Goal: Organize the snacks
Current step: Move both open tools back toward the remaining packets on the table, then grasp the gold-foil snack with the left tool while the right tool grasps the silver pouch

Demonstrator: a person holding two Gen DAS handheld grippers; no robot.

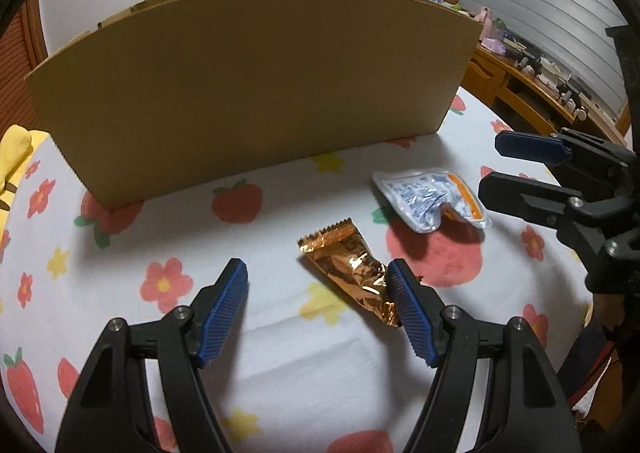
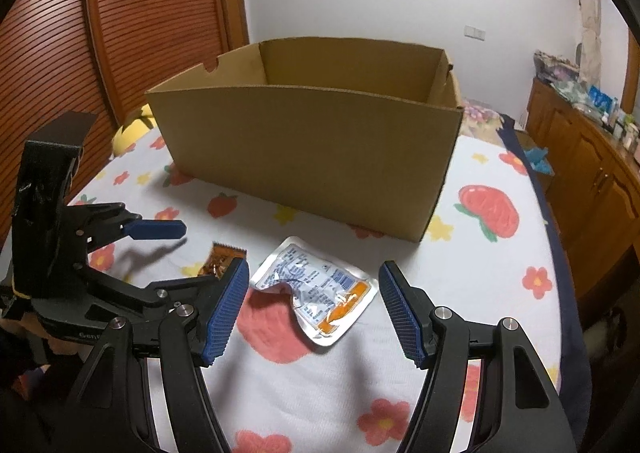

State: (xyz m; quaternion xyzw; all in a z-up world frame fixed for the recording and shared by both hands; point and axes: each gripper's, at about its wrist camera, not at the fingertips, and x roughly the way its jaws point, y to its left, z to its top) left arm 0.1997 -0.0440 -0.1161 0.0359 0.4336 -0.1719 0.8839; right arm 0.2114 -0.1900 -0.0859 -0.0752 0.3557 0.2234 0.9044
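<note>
A gold foil snack packet (image 1: 349,271) lies on the flowered cloth, its near end against the right finger of my open left gripper (image 1: 316,273). A white and orange snack pouch (image 1: 432,199) lies to its right. In the right wrist view the pouch (image 2: 316,287) lies between the fingers of my open right gripper (image 2: 312,275), and the gold packet (image 2: 221,262) peeks out behind the left finger. An open cardboard box (image 2: 312,145) stands just beyond both snacks. My left gripper (image 2: 156,231) shows at the left of that view.
The cloth with strawberry and flower print (image 1: 280,353) covers the table. A yellow object (image 1: 16,157) lies at the far left. A wooden cabinet with clutter (image 2: 592,157) stands right of the table, and a wooden louvred door (image 2: 120,13) behind.
</note>
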